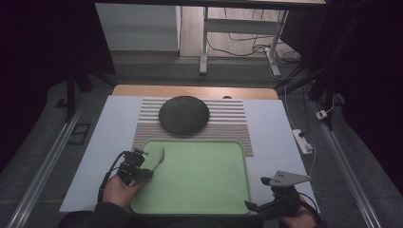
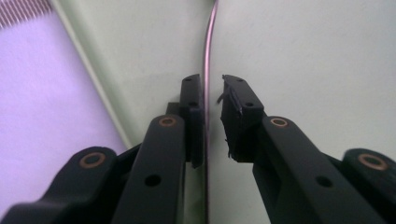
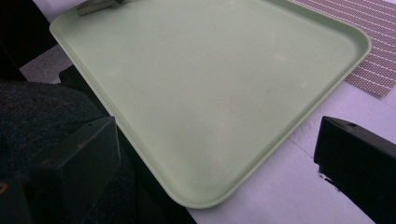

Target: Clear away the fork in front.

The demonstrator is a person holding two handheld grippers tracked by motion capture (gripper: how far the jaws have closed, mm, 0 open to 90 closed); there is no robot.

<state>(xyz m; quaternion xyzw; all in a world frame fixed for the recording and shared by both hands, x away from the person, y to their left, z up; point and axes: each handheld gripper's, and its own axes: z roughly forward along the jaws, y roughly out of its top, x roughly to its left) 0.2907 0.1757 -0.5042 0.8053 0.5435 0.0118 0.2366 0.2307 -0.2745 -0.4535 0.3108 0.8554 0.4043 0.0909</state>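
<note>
Plate [image 1: 154, 159], pale green & thin, stands on edge on the left part of the tray [image 1: 199, 190], rim between left claw [image 2: 212, 116] w/ pads just slack off it, prob. to steady it; right claw [image 1: 260, 192] waits released by tray's corner.

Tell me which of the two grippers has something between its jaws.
The left gripper: a thin green sheet stands edge-on between its jaws. The right gripper, beside the tray, gapes empty.
</note>
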